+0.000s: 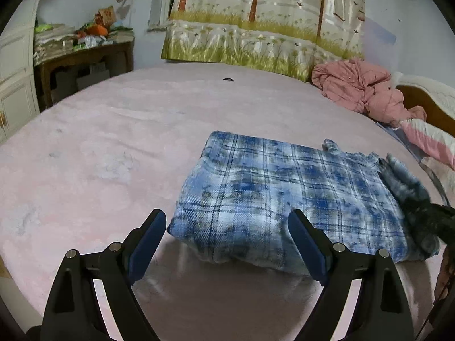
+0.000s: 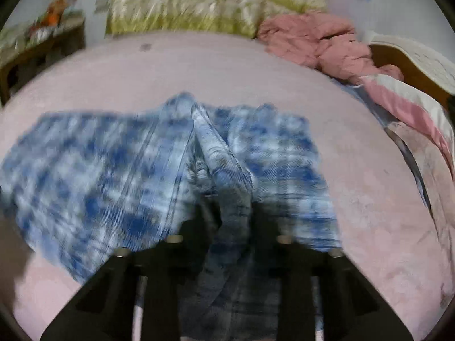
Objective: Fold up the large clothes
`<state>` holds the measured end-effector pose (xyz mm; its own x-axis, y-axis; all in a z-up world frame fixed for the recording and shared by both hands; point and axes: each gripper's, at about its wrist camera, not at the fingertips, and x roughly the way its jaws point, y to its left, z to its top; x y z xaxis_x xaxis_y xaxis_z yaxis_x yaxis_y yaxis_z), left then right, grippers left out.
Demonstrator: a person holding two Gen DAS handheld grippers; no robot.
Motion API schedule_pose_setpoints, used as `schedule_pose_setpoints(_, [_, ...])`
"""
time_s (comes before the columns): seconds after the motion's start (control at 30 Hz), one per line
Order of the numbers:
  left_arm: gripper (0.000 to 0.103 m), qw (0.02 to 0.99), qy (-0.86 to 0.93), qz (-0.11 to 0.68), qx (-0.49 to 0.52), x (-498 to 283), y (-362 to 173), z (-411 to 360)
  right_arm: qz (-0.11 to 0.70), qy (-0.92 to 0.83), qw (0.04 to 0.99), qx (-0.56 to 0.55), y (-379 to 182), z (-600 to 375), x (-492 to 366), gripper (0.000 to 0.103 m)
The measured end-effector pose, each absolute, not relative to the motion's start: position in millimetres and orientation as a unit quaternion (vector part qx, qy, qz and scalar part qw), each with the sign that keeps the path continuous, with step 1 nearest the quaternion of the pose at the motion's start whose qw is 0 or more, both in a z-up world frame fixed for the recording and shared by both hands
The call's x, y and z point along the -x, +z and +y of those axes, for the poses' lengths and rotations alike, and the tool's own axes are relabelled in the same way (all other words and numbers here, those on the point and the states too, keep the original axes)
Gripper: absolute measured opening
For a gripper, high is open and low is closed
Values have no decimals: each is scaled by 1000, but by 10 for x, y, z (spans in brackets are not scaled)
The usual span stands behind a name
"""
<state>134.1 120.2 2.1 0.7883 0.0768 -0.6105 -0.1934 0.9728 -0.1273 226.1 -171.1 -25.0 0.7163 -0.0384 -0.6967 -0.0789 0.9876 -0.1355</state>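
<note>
Plaid shirt [image 1: 278,196], one only, blue and white, is lying partly folded on the pink bed [image 1: 113,142]. I am holding two tongs: my left tongs [image 1: 227,244] are hanging spread wide just before the shirt's near corner, pinching nothing, while my right tongs [image 2: 234,221] are pinching a raised ridge of its cloth. Only the left view is showing the folded block sharply; the right view is blurring. One pink quilt [image 1: 361,88] is bunching at the headboard
</note>
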Motion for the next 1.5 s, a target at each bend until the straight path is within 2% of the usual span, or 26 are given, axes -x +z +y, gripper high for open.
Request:
schedule_pose_setpoints(0.13, [89,937,60,327,109,-1374,14,1218,348,14,934,83,35,-1697,-2190,14])
schedule_pose_setpoints(0.3, [89,938,69,327,97,-1355,12,1213,353,40,934,19,273,-1667,-2331,15])
schedule_pose_setpoints(0.5, [89,935,84,332,94,-1374,-17,1239,407,67,911,15,-143,-1351,-2430,16])
schedule_pose_setpoints(0.57, [89,933,81,337,96,-1386,-37,1251,404,70,912,28,-229,-1291,-2384,31])
schedule_pose_setpoints(0.6, [89,932,82,339,95,-1393,-46,1256,404,76,911,32,-259,-1284,-2371,35])
schedule_pose_setpoints(0.73, [89,931,69,345,99,-1395,-45,1260,404,116,908,1,-215,-1420,-2191,44])
schedule_pose_setpoints(0.8, [89,931,69,342,106,-1382,-34,1264,403,151,902,-23,-159,-1518,-2063,46])
schedule_pose_setpoints(0.9, [89,931,73,338,118,-1367,-19,1289,393,185,900,-46,-125,-1613,-1875,43])
schedule_pose_setpoints(0.97, [89,931,74,337,119,-1361,-13,1299,383,185,904,-44,-118,-1608,-1818,21])
schedule_pose_setpoints(1.03, [89,931,80,336,116,-1359,-11,1303,393,193,898,-37,-212,-1577,-1839,14])
schedule_pose_setpoints(1.2, [89,933,86,334,105,-1336,7,1309,433,197,878,-52,-509,-1546,-1929,14])
schedule_pose_setpoints(1.43, [89,891,94,407,178,-1496,-278,1581,378,198,904,-30,-189,-1666,-1687,15])
schedule_pose_setpoints(1.5, [89,889,87,403,200,-1476,-286,1638,375,198,905,-19,-136,-1710,-1693,15])
